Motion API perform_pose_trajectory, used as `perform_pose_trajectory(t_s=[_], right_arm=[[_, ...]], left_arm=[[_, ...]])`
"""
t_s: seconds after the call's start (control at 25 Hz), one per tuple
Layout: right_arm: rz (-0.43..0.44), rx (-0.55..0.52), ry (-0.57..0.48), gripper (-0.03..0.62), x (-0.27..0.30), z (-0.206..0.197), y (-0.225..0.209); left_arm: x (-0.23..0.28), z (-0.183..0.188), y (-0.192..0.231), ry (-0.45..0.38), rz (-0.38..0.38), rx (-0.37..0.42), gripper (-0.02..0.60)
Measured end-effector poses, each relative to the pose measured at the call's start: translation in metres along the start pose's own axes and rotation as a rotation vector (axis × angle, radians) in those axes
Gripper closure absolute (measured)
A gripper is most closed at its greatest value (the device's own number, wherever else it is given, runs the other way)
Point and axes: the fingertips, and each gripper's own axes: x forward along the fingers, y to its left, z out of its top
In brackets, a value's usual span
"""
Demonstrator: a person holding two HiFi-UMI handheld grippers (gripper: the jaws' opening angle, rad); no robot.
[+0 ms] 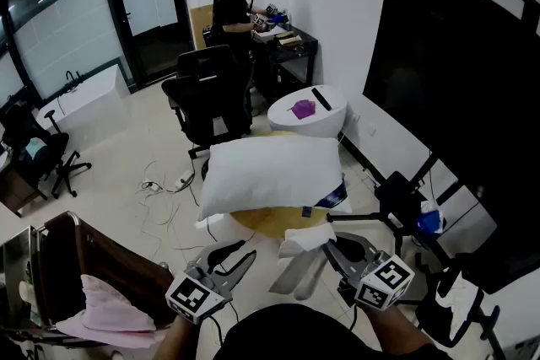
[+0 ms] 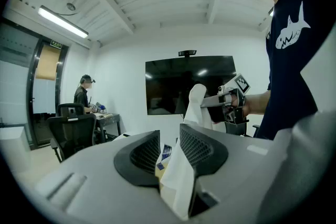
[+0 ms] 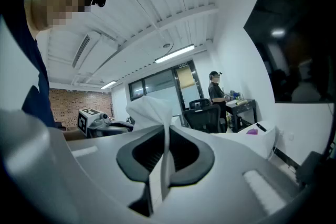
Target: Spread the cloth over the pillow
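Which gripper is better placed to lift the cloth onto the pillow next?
Right, probably. The right gripper is clamped shut on the cloth, ready to carry it to the pillow. The left gripper has its jaws apart, with cloth only loose between them.

The pillow and cloth are showing plain white, the fabric pale pink, the chair black.

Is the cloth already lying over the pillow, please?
No, the cloth hangs bunched from the right gripper, on the person's side of the bare pillow.
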Motion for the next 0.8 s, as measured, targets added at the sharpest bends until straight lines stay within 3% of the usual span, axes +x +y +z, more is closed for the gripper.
perform_pose_trajectory(t_s=[0.32,0.52,0.8], right_arm=[[0.016,-0.012,-0.024,0.577,0.009,0.014,0.002],[0.034,-0.019,-0.031,0.577,0.014,0.020,0.007],[0.059,-0.004,-0.032,0.577,0.021,0.023,0.009]], left_arm=[[0.028,0.041,-0.034,-0.051,-0.210,0.070,0.454],[0.040,0.058,-0.036,-0.052,-0.256,0.090,0.412],[0.057,0.066,-0.033,-0.006,-0.277,0.220,0.413]])
